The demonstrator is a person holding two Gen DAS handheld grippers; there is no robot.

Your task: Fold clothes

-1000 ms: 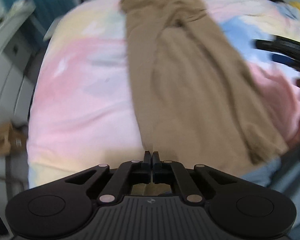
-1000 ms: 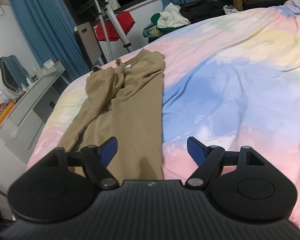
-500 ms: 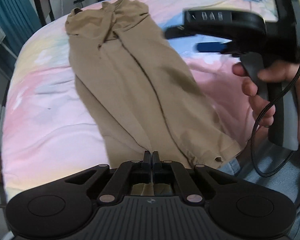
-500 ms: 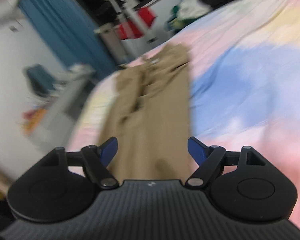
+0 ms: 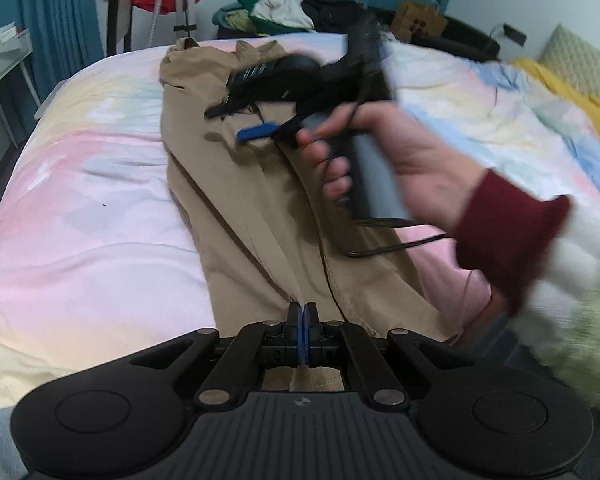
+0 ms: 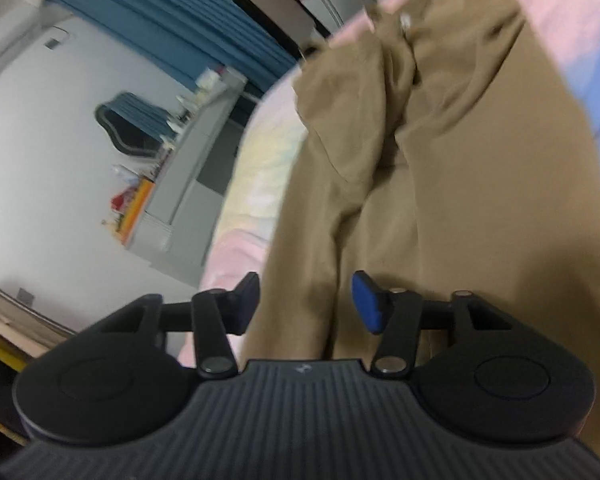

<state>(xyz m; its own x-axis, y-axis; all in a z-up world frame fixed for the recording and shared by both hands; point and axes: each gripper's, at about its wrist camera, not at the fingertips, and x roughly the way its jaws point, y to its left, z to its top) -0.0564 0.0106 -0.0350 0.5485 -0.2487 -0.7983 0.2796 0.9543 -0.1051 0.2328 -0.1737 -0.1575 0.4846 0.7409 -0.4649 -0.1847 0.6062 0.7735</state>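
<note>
The tan trousers (image 5: 260, 208) lie lengthwise on the bed (image 5: 80, 240), hems at 6 o'clock, waist at 12. The left hand-held gripper (image 5: 302, 316) is pressed together on the hem; the right hand-held gripper (image 6: 306, 304) hovers mid-leg, jaws closing, nothing pinched. The cloth looks light and limp, so it is best taken at the edges.

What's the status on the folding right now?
Left tool shut on the tan trousers' near hem. Right tool over the trousers mid-length, jaws closing, not gripping. Trousers flat on the bedspread. Nothing blocking.

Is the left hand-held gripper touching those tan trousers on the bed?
Touching. The left wrist view shows the left hand-held gripper shut on the long tan cotton trousers, with cloth passing between its closed fingers.
</note>
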